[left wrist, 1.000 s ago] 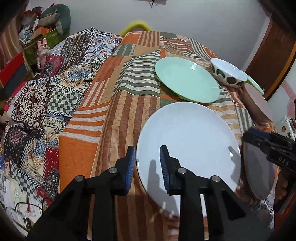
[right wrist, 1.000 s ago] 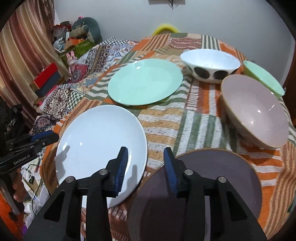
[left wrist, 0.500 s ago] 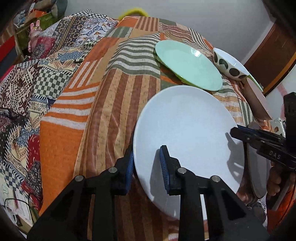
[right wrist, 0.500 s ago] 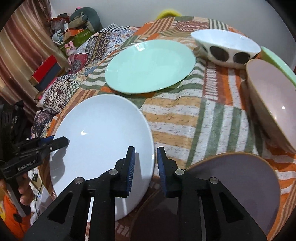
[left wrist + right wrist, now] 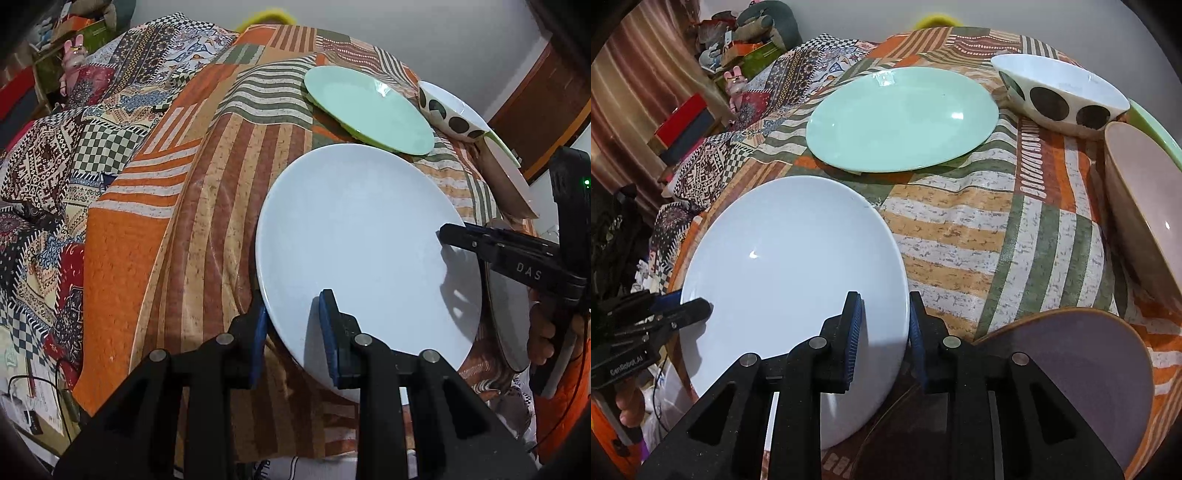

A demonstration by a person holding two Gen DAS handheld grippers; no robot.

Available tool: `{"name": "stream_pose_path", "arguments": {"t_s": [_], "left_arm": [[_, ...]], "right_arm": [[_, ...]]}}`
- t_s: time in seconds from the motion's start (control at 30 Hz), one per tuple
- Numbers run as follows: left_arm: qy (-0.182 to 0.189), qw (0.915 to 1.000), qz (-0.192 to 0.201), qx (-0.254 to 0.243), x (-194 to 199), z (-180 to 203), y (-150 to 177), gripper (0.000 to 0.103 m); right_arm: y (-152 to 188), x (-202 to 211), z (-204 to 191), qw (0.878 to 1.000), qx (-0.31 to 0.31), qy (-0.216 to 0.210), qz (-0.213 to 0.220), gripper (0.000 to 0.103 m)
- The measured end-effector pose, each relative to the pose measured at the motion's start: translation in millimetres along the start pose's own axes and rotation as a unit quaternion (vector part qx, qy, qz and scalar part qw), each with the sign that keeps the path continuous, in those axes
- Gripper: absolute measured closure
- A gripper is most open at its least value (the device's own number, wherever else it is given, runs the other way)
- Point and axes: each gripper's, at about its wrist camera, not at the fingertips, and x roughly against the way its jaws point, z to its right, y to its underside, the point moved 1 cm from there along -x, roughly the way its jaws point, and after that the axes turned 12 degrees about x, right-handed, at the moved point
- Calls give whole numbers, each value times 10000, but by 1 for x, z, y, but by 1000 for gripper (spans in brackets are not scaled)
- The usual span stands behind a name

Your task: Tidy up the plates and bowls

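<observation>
A large white plate [image 5: 369, 240] [image 5: 794, 258] lies on the patchwork cloth at the near side of the table. My left gripper [image 5: 293, 332] straddles its left rim, one pad under the edge and one on top; the jaws look no narrower than before, so it is open. My right gripper [image 5: 884, 332] is narrowed on the plate's right rim, one pad on the plate's face and the other against its edge. Each gripper also shows in the other's view: the right gripper [image 5: 447, 232], the left gripper [image 5: 701, 306]. Beyond lies a mint green plate [image 5: 901, 118].
A dark grey plate [image 5: 1071, 376] sits right beside the white one. A pinkish bowl [image 5: 1145, 206], a white bowl with dark spots [image 5: 1060, 92] and a green bowl [image 5: 1152, 125] stand at the right. The cloth [image 5: 979, 229] drops off at the near and left edges.
Both grippers moved forward and down onto the white plate, so its rim now sits between each pair of jaws. The right jaws narrowed; the left jaws kept their width.
</observation>
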Motion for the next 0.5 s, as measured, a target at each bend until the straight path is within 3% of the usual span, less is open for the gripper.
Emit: {"name": "stream_pose_path", "arguments": {"t_s": [0.23,0.5], "left_arm": [[-124,9998,176,51,13,3,-2,76],[-13,9989,463,49,40,10,-6,76]], "right_arm": [[3,8,-5,9999,-64,29,72,80],[6,29,-8,9993,-105,30,349,80]]}}
